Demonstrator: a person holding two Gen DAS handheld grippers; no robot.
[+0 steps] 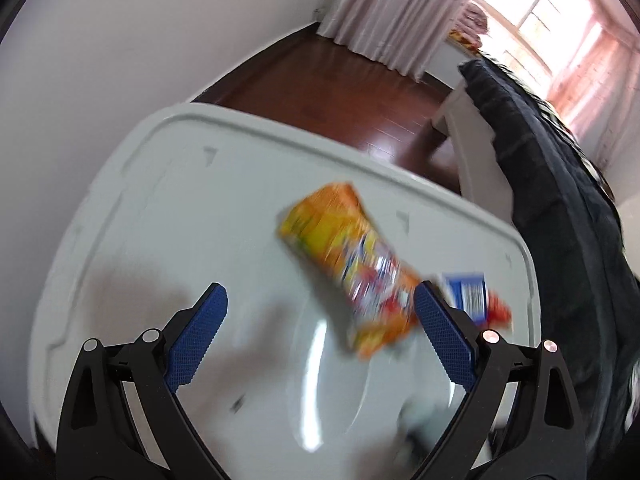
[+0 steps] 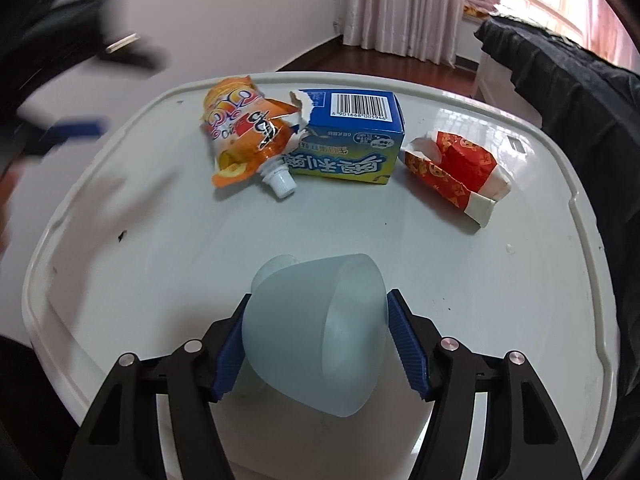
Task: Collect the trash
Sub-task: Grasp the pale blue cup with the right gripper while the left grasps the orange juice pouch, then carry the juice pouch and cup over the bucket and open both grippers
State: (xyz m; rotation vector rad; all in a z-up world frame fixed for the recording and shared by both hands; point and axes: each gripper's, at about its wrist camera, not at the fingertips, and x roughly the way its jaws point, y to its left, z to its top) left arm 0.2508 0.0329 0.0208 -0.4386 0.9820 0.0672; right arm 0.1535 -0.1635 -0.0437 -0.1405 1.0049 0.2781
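right gripper (image 2: 316,338) clamped on cup (image 2: 316,332), near, as bin | left gripper (image 1: 320,320) apart, over pouch (image 1: 352,264) | box (image 2: 352,136), wrapper (image 2: 456,168) far

Both wrist views look down, left perhaps nearer, sharing the white table (image 2: 520,248).

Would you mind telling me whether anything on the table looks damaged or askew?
Yes: the blue carton has a ragged, torn-open end beside the orange spout pouch, the red wrapper is crumpled, and the translucent cup lies tipped in the right hand-held gripper.
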